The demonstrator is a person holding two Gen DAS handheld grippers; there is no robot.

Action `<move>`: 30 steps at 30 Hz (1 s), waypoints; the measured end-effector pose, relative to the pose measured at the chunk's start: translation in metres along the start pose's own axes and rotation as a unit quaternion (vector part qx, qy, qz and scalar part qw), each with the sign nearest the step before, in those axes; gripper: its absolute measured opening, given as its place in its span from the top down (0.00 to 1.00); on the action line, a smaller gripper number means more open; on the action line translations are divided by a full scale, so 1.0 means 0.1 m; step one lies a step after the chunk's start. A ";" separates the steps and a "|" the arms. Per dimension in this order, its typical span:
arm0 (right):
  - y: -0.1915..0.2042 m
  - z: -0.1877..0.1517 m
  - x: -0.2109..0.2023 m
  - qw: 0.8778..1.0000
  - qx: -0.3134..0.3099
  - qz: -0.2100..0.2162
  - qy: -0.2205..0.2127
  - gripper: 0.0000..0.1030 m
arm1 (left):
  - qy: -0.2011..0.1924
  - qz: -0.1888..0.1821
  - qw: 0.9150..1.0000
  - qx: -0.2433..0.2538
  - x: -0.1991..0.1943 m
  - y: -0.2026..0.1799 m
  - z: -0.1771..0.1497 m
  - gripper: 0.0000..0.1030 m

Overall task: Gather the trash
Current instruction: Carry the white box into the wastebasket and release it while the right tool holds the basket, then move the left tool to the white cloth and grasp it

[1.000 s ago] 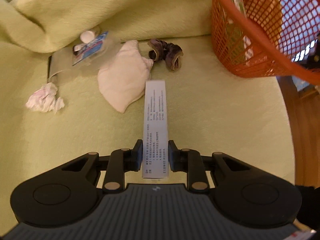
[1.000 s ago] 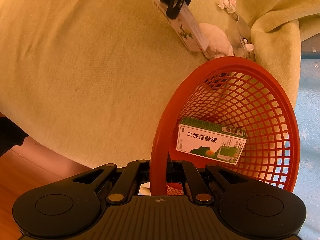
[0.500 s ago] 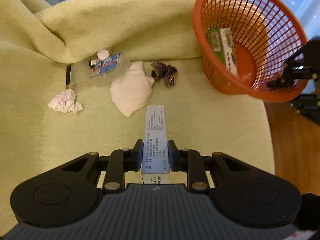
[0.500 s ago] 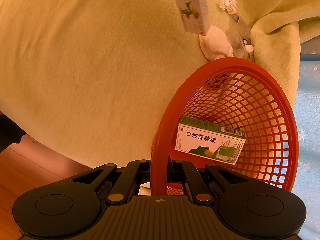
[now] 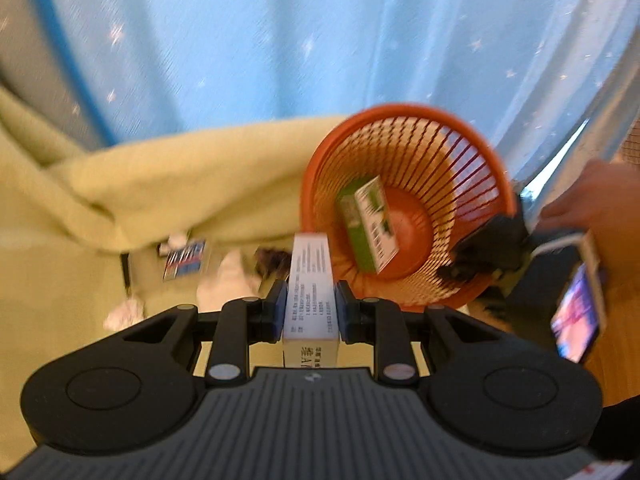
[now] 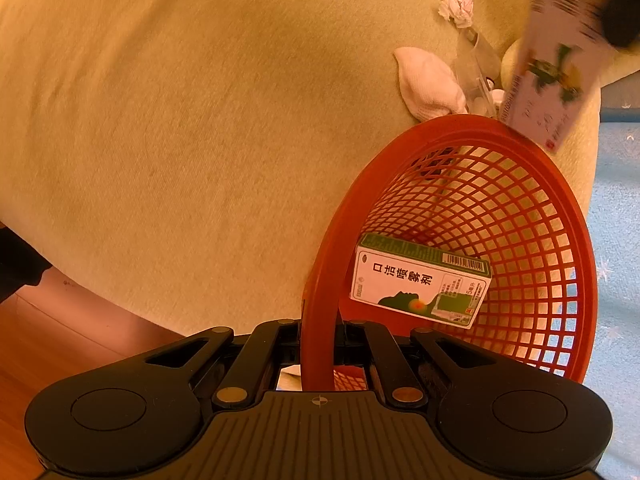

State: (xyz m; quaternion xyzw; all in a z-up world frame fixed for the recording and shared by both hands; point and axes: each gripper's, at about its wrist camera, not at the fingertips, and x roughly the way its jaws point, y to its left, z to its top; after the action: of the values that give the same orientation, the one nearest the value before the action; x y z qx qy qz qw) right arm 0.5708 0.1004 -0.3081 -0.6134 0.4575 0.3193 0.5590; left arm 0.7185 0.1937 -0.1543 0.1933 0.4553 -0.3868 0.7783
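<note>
with the left gripper [image 5: 310,314] clamped on the white box [image 5: 311,280], we have lifted it, apparently over the basket [image 6: 576,240] whose rim the right gripper [image 6: 320,344] pinches, ready to drop.

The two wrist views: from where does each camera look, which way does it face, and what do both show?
Left wrist: sits on the left claw, which is shut on a white box; it faces the tilted orange basket and blue curtain. The person's hand shows at right.
Right wrist: sits on the right claw, shut on the basket rim; it looks across the green blanket.
Shared: basket, green box inside it, white box, crumpled tissue.
</note>
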 end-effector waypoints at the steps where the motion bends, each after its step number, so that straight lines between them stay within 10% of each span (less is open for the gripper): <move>1: 0.00 0.00 0.00 1.000 0.001 0.000 0.000 0.99 | -0.005 -0.006 1.000 0.002 -0.01 -0.02 0.06 0.80; 16: -0.01 -0.01 0.01 1.000 0.009 0.001 -0.004 1.00 | -0.036 -0.087 0.995 0.016 0.36 -0.40 0.53 0.76; 30: -0.01 -0.02 0.00 1.000 0.015 0.004 -0.004 0.99 | -0.009 0.015 0.999 -0.050 0.26 0.14 0.07 0.74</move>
State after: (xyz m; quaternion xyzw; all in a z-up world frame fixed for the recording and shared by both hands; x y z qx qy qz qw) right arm 0.5717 0.0983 -0.3076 -0.6017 0.4623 0.3176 0.5687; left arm 0.7411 0.1871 -0.1742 0.1569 0.4644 -0.3536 0.7967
